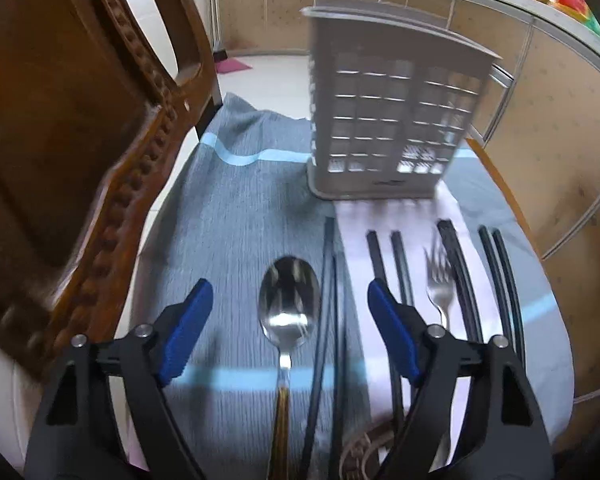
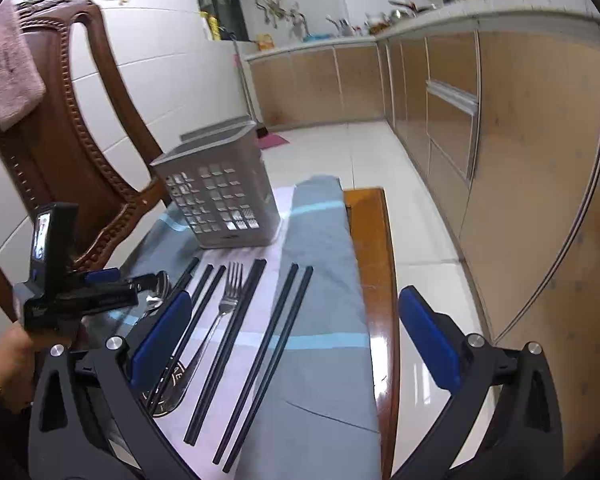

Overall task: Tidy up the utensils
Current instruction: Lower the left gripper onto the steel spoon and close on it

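The pale grey plastic utensil basket with a lattice front (image 1: 384, 120) stands upright at the far end of the blue-grey striped cloth (image 1: 236, 208); it looks light and stiff, likely to slide if nudged. Just beside the spoon lie long black chopsticks (image 2: 242, 340), thin, rigid and probably slippery, best pinched mid-shaft. My left gripper (image 1: 290, 320) hangs wide, unloaded, straddling the polished steel spoon with a brown handle (image 1: 288, 304); I judge it hard, slick, best taken at the neck. My right gripper (image 2: 296, 340) gapes wide, empty.
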A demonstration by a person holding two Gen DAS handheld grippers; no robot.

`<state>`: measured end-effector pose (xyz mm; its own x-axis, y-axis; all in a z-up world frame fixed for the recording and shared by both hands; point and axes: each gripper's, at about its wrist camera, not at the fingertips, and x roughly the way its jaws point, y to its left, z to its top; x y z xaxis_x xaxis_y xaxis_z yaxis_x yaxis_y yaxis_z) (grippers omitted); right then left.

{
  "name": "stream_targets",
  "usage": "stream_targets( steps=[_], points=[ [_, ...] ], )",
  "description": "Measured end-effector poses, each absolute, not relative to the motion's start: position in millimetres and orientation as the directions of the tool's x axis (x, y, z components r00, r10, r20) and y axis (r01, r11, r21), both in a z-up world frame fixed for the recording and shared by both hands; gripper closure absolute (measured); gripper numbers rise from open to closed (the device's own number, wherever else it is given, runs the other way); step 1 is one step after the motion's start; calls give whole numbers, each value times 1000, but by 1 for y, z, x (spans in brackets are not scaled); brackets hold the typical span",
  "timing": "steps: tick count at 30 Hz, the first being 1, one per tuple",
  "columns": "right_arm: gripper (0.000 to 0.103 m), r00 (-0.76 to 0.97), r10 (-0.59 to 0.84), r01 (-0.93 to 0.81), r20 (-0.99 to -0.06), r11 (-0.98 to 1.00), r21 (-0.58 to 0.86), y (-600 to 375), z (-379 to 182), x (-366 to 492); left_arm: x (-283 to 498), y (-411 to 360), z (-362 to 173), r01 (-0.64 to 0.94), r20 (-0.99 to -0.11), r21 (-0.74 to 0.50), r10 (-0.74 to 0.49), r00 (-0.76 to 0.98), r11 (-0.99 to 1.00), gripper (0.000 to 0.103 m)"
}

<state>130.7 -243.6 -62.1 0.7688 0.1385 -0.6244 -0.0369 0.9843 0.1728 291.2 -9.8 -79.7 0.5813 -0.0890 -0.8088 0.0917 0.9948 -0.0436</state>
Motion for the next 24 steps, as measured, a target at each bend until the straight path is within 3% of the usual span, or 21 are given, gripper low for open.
stream_targets(
  steps=[8,12,22,23,24],
  points=[
    [3,753,141,-56,-643,987,150,-240,-66,135,313,6,-95,115,-829,-58,-112,547,992,53],
    [3,761,158,-72,-629,984,161,-236,-62,132,319,4,-111,140,-855,-59,-123,503,988,54],
    [3,748,135,-58,-650,988,140,-235,-68,135,329,8,-122,200,-823,-174,-254,508,964,54],
    [3,746,134,-55,-652,989,140,-236,-69,135,331,7,-122,204,-820,-176,-258,511,963,61],
    [3,746,130,-51,-654,989,139,-236,-69,136,333,6,-122,206,-818,-177,-260,514,963,76]
  ],
)
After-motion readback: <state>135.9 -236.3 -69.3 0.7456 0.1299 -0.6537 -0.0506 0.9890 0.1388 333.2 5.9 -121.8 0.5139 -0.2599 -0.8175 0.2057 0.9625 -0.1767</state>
